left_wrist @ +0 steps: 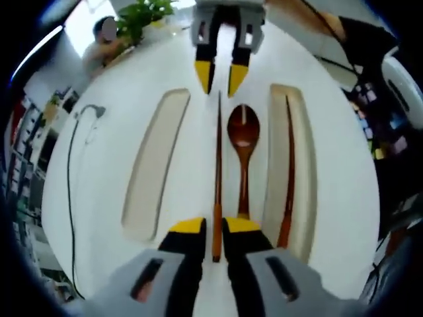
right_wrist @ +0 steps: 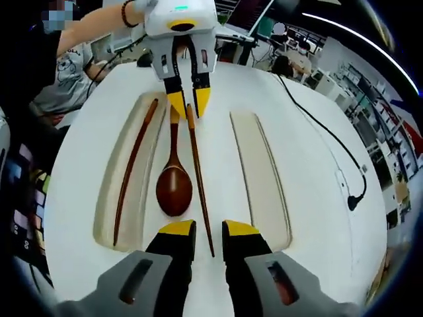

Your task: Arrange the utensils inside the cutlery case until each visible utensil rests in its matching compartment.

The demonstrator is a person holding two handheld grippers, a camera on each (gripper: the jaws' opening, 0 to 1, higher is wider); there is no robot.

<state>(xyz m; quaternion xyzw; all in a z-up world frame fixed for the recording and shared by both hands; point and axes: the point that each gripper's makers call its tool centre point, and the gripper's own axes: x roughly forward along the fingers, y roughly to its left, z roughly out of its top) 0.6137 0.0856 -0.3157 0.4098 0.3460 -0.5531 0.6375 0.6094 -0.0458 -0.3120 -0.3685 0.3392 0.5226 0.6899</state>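
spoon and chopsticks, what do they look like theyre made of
The spoon looks like dark wood with a glossy lacquer: reddish brown, with light glinting off its bowl. The two chopsticks, one beside it and one in the tray, look like the same reddish wood, smooth and slim. Coloured plastic cannot be ruled out.

glossy dark wooden spoon [right_wrist: 174, 188], smooth wooden chopsticks [right_wrist: 198, 185], matt white table [right_wrist: 310, 218], smooth cream case compartments [right_wrist: 259, 178].

Both views look down close from opposite ends; they share the cutlery case [left_wrist: 291, 165] [right_wrist: 125, 178].
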